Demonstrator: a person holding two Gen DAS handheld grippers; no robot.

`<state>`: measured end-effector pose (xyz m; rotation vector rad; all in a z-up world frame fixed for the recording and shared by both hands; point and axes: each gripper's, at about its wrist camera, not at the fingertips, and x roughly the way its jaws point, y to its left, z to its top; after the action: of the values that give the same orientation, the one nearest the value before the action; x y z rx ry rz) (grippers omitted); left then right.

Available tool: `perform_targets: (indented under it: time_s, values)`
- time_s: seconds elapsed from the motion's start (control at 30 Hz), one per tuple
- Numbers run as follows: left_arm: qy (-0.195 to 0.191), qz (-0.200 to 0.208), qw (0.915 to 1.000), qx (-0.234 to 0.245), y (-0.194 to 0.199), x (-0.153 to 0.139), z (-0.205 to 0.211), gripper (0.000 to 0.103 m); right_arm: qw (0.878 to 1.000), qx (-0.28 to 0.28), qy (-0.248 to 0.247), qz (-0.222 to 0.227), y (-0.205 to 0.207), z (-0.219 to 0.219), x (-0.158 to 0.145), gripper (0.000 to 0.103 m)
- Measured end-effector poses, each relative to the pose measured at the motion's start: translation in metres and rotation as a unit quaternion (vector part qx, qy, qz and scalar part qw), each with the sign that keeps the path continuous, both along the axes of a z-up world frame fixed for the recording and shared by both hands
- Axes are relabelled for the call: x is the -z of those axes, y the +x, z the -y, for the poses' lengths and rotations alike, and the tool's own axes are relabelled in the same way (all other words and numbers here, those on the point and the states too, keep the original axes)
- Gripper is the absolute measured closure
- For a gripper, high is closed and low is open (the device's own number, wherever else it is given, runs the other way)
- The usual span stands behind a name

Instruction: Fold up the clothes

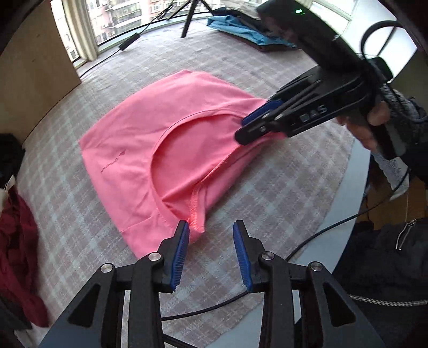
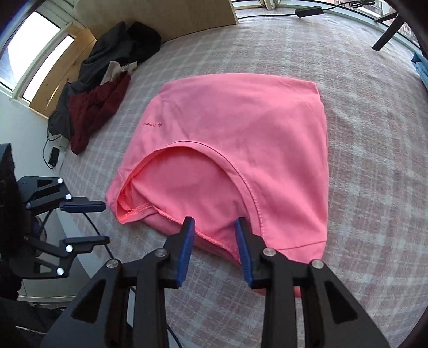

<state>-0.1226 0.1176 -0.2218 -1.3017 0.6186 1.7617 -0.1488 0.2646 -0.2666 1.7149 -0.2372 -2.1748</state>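
Observation:
A pink T-shirt (image 1: 149, 139) lies partly folded on the checked cloth of the table, its hem opening facing me; it also shows in the right wrist view (image 2: 240, 128). My left gripper (image 1: 211, 227) is open, its left pad touching the shirt's near hem corner. It shows at the left of the right wrist view (image 2: 104, 222), open beside the shirt. My right gripper (image 2: 214, 224) is open with the shirt's hem edge lying between its fingers. In the left wrist view the right gripper (image 1: 248, 128) rests at the shirt's right edge.
A pile of dark and maroon clothes (image 2: 101, 88) lies at the table's left side, seen also in the left wrist view (image 1: 18, 241). Folded blue and dark clothes (image 1: 240, 29) lie at the far side near a tripod (image 1: 188, 18). Cables (image 1: 321, 235) run over the near table edge.

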Motion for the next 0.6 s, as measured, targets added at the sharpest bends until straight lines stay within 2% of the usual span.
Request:
perform_targets:
  time_s: [0.13,0.2,0.23,0.27,0.43,0.53,0.6]
  values:
    - [-0.062,-0.017,0.9961,0.061,-0.004,0.026,-0.014,0.071,1.000,0.004,-0.002,0.005,-0.003,0.000,-0.001,0.072]
    - [-0.077,-0.005,0.9941,0.076,-0.006,0.035,-0.015,0.083,1.000,0.007,-0.001,0.009,-0.005,-0.002,0.002,0.072]
    - [-0.081,0.002,0.9937,0.078,-0.008,0.037,-0.014,0.098,1.000,0.010,-0.001,0.013,-0.007,-0.002,0.003,0.072]
    - [-0.076,0.009,0.9942,0.075,-0.011,0.035,-0.013,0.103,1.000,0.013,-0.001,0.016,-0.008,-0.002,0.004,0.072]
    - [-0.050,0.034,0.9955,0.073,-0.018,0.017,-0.003,0.103,0.999,0.024,-0.008,0.021,-0.009,-0.005,0.010,0.072]
    - [-0.072,0.023,0.9934,0.086,-0.009,0.016,0.002,0.103,0.999,0.033,-0.014,0.017,-0.007,-0.008,0.004,0.072]
    - [-0.058,0.021,0.9937,0.093,-0.003,0.011,0.003,0.102,0.999,0.036,-0.021,0.004,-0.002,-0.009,-0.007,0.072]
